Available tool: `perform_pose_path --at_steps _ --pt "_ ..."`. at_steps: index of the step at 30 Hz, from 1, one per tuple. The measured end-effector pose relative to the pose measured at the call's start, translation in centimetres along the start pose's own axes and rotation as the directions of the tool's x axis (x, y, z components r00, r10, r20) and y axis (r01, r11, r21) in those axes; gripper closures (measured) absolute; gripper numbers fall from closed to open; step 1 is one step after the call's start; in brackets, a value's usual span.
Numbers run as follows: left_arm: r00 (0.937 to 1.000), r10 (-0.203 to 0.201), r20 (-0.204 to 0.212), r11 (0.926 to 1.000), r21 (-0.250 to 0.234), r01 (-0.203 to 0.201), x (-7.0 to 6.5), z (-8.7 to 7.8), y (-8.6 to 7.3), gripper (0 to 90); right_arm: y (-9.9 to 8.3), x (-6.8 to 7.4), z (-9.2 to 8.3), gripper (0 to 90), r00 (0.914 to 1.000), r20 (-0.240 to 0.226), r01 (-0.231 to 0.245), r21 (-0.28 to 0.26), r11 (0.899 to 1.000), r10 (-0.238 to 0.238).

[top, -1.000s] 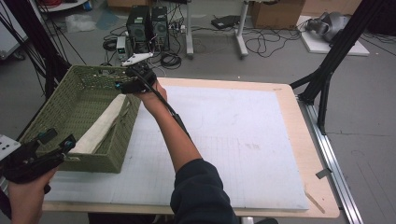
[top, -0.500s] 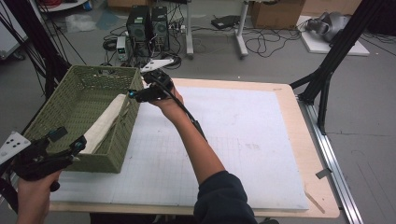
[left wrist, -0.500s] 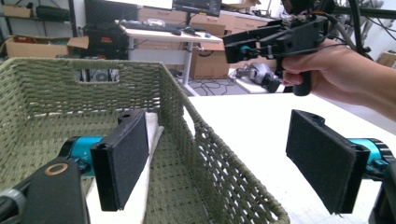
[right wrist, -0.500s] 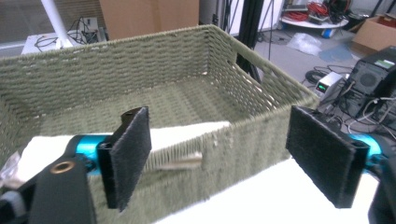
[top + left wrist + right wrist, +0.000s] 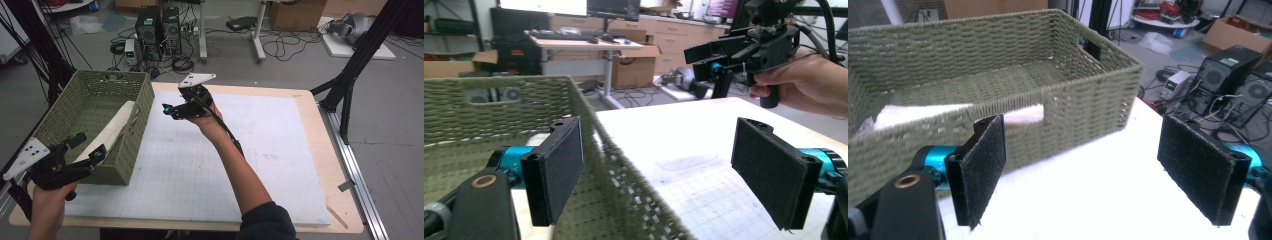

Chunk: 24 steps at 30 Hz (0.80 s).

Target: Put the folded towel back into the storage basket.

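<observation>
A green woven basket (image 5: 131,150) stands at the table's left, with a white folded cloth (image 5: 113,131) leaning along its right inner wall. My left gripper (image 5: 90,146) is open at the basket's near right corner; in the left gripper view, the left gripper (image 5: 669,175) has the basket's corner (image 5: 589,125) between its jaws, not touching. My right gripper (image 5: 169,110) is open and empty, held above the white mat just right of the basket and pointing at it. In the right gripper view, the right gripper (image 5: 1088,170) faces the basket (image 5: 998,65) and the cloth (image 5: 913,116).
A white gridded mat (image 5: 260,150) covers the wooden table (image 5: 330,165). Black frame legs (image 5: 350,85) stand at the right edge. Computer towers (image 5: 157,25) and cables lie on the floor beyond the table. The right gripper (image 5: 724,55), held in a hand, shows in the left gripper view.
My right gripper has drawn back from over the basket's rim to the right, out above the mat. My left gripper has shifted a little right toward the basket's near corner.
</observation>
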<state>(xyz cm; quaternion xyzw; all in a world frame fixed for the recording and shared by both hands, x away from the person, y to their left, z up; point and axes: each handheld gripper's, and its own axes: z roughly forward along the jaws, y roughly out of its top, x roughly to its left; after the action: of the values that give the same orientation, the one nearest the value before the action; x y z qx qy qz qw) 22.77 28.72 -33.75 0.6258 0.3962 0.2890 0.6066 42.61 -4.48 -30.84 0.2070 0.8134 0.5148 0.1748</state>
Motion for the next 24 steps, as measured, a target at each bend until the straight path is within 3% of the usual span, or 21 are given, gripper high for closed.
perform_pose_path --at_steps 6,14,24 --pt "0.999 -0.005 0.045 1.0 0.006 0.005 -0.7 1.1 0.0 20.3 -1.5 -0.4 -2.7 18.5 0.9995 0.032 -0.005 -0.004 1.0 0.005" --pt "0.9949 0.016 0.1 0.9995 0.026 -0.019 -1.9 2.9 0.1 20.3 -4.0 -0.3 -7.3 17.4 0.9959 0.091 -0.003 -0.013 1.0 0.004" --pt "0.9821 0.028 0.186 0.9981 0.048 -0.038 -3.8 5.8 0.1 20.4 -8.2 -0.4 -13.1 17.4 0.9834 0.177 -0.041 0.0 0.999 0.04"
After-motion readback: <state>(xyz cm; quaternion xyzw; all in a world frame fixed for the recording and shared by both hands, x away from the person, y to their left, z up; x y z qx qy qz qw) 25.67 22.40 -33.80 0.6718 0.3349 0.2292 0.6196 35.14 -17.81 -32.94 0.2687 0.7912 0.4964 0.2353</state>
